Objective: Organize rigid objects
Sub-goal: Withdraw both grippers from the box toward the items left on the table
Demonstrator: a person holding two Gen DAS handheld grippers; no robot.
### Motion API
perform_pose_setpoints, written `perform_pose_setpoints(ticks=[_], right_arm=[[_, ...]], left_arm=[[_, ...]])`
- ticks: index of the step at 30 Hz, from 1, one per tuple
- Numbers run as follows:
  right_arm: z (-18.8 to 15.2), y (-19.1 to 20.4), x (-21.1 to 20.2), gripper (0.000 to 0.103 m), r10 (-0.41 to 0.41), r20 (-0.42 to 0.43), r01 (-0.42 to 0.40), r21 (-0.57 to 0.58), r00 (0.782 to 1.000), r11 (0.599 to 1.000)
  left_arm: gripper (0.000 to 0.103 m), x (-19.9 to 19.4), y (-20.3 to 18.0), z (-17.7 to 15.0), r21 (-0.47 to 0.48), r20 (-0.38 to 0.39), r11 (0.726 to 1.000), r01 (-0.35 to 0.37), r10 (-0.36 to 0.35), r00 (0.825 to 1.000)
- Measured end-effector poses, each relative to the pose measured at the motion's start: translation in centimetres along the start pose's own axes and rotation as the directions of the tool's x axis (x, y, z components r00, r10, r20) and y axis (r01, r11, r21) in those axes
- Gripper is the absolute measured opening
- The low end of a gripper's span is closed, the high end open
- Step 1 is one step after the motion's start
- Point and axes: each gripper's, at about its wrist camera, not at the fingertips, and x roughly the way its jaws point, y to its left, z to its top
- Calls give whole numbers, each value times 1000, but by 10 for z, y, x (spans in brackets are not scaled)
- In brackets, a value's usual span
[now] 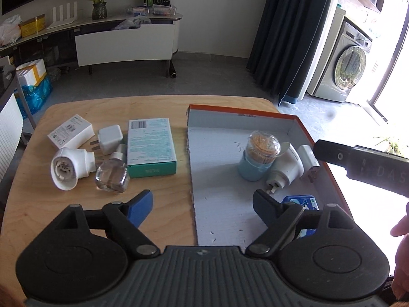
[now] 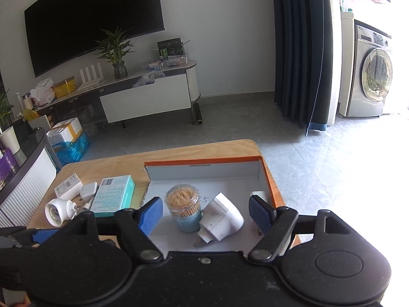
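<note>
Both my left tool and right tool are gaping, holding nothing; I am lining the left squarely over the glass bottle on the worktop, ideally gripping its flat sides.

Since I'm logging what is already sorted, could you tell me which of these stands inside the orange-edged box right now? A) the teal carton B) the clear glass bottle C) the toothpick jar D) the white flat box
C: the toothpick jar stands on the floor of the orange-edged box, while the other three lie out on the wooden table.
</note>
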Motion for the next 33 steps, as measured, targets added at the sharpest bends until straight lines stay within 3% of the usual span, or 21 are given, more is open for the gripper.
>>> perform_pose_setpoints(ticks=[21, 33], right_arm=[[-26, 86, 3, 88, 129, -69, -135, -98, 989, 986], [-28, 113, 9, 88, 162, -88, -173, -129, 983, 976]], left_arm=[[88, -32, 69, -14, -99, 28, 989, -110, 114, 993], [88, -34, 96, -20, -141, 24, 982, -125, 130, 991]])
